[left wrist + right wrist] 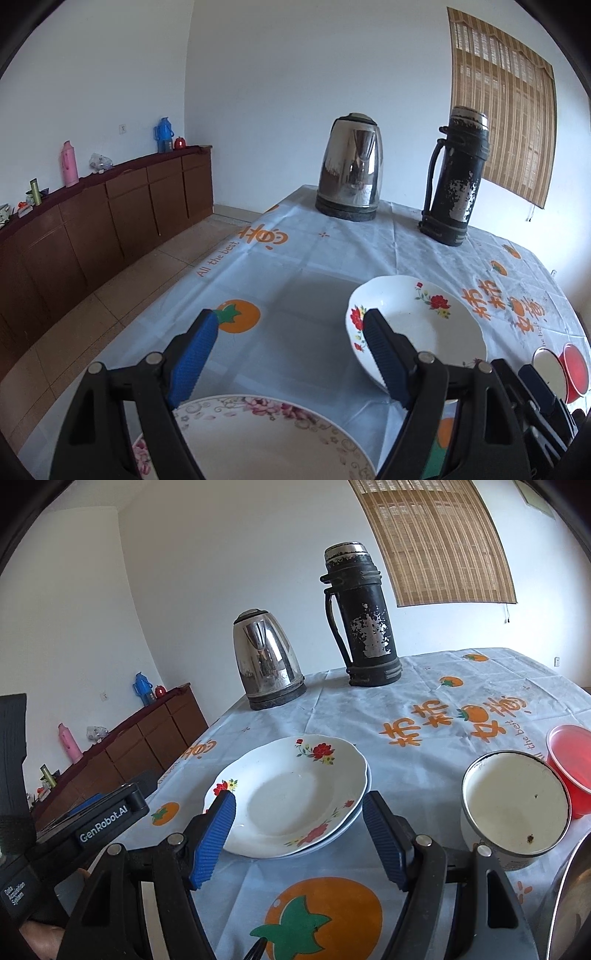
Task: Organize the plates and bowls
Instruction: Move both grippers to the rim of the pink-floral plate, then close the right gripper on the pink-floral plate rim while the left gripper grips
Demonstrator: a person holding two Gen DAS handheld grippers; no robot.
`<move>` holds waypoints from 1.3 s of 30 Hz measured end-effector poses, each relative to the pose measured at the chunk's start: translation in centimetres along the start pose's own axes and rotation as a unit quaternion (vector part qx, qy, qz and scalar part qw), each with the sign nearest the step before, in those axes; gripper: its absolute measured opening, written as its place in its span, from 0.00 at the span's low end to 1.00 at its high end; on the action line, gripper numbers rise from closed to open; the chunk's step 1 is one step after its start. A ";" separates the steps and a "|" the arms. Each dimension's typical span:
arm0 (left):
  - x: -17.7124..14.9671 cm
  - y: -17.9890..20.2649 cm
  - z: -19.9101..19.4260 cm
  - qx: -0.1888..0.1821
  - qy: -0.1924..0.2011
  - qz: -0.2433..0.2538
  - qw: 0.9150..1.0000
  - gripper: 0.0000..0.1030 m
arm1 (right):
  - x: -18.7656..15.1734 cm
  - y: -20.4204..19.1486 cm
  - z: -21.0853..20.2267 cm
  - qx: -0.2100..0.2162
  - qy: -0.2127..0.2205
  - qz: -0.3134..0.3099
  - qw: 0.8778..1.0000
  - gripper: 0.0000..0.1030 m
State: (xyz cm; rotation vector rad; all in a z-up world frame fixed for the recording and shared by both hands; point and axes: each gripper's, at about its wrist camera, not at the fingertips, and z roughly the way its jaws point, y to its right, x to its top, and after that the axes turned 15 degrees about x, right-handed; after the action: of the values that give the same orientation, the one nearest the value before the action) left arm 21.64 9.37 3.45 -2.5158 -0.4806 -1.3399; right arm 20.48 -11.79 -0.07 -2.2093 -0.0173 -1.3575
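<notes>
Lit by soft daylight filtering through the bamboo blind point(506, 122), bright and even on the white walls. Faint, diffuse shadow on the tablecloth point(303, 295) between the blue pads. Sharp reflections on the steel kettle point(266, 661), mild sheen inside the white plate point(288, 794). Strong fisheye bending toward the edges, with straight lines of the cabinet point(110, 214) curved and black vignetting in every corner. Crisp in the middle, slightly soft at the nearest rim.
</notes>
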 end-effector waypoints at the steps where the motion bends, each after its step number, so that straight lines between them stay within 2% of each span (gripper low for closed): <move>1: 0.0 -0.5 -0.2 -0.004 -0.003 -0.002 1.000 0.80 | 0.0 -0.1 0.0 0.004 -0.003 0.001 1.000 0.71; 5: -0.6 -2.4 -0.5 0.000 -0.030 -0.002 1.000 0.80 | -0.2 -0.9 0.6 0.019 -0.033 -0.007 0.999 0.71; 9: -2.1 -4.2 0.1 0.046 -0.052 0.013 0.998 0.80 | -0.8 -1.7 1.2 0.039 -0.064 -0.019 0.997 0.71; 12: -2.9 -6.0 0.4 0.052 -0.072 0.011 0.996 0.80 | -1.2 -2.4 1.4 0.041 -0.077 -0.035 0.996 0.71; 16: -3.5 -8.3 0.4 0.049 -0.093 -0.006 0.994 0.80 | -1.3 -2.9 1.4 0.045 -0.083 -0.047 0.994 0.71; 20: -4.1 -9.1 -0.4 0.048 -0.089 0.006 0.995 0.80 | -1.4 -3.1 1.6 0.064 -0.103 -0.045 0.992 0.71; 21: -4.3 -9.2 -0.5 0.045 -0.090 0.010 0.995 0.80 | -1.5 -3.3 1.7 0.072 -0.110 -0.044 0.990 0.70; 23: -4.7 -9.7 -0.6 0.042 -0.098 0.009 0.994 0.80 | -1.7 -3.6 2.0 0.084 -0.126 -0.046 0.987 0.62; 25: -4.9 -10.0 -0.6 0.042 -0.103 0.014 0.994 0.80 | -2.1 -4.2 2.2 0.093 -0.145 -0.053 0.984 0.58; 31: -5.6 -10.4 -0.7 0.050 -0.109 0.037 0.992 0.80 | -4.0 -5.5 2.8 0.128 -0.196 -0.048 0.971 0.58; 34: -6.0 -10.6 -0.2 0.044 -0.123 0.038 0.991 0.80 | -4.9 -5.8 3.1 0.135 -0.217 -0.047 0.966 0.58; 39: -6.4 -10.7 0.3 0.023 -0.142 0.029 0.989 0.80 | -5.5 -5.4 3.4 0.127 -0.225 -0.036 0.965 0.55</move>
State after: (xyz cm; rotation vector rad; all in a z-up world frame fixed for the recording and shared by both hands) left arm 14.21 18.16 -1.41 -2.6712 -0.4827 -0.9418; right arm 19.02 -4.25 -3.45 -2.2597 -0.4169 -0.8079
